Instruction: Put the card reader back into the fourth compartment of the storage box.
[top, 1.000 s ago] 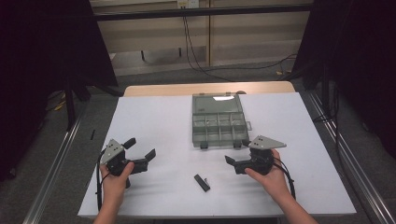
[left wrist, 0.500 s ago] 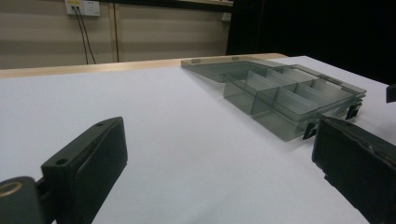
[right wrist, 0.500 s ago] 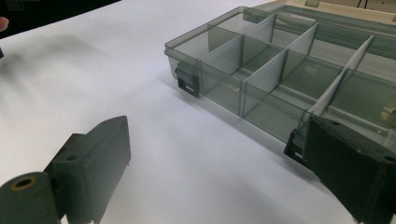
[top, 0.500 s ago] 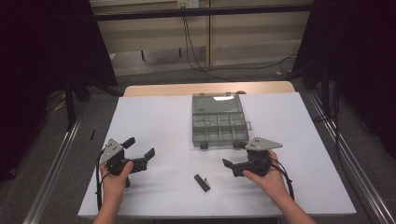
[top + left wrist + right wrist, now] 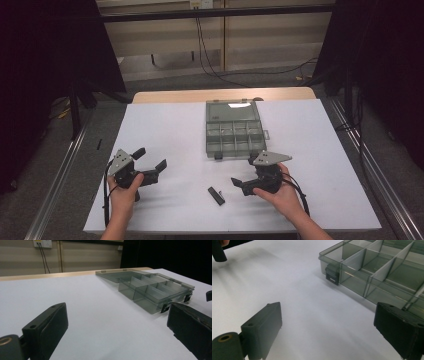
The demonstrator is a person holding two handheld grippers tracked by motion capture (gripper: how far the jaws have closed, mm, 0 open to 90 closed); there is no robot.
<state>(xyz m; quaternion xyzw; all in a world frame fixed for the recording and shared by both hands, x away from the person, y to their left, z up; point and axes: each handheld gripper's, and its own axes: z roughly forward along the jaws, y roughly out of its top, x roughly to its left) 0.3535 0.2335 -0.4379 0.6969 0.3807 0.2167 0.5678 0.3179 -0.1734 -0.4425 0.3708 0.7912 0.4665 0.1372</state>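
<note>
My left tongs (image 5: 150,161) rest parted at eight o'clock on the surface (image 5: 175,125), holding nothing. The black clip (image 5: 216,195) lies at six o'clock, my parted right tongs (image 5: 239,185) just beside it. The box (image 5: 234,131) stands past twelve. Closing off-centre could flick the flat clip away.

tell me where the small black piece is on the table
In the high view the small black piece lies flat on the white table, near its front edge, just left of the right gripper.
</note>
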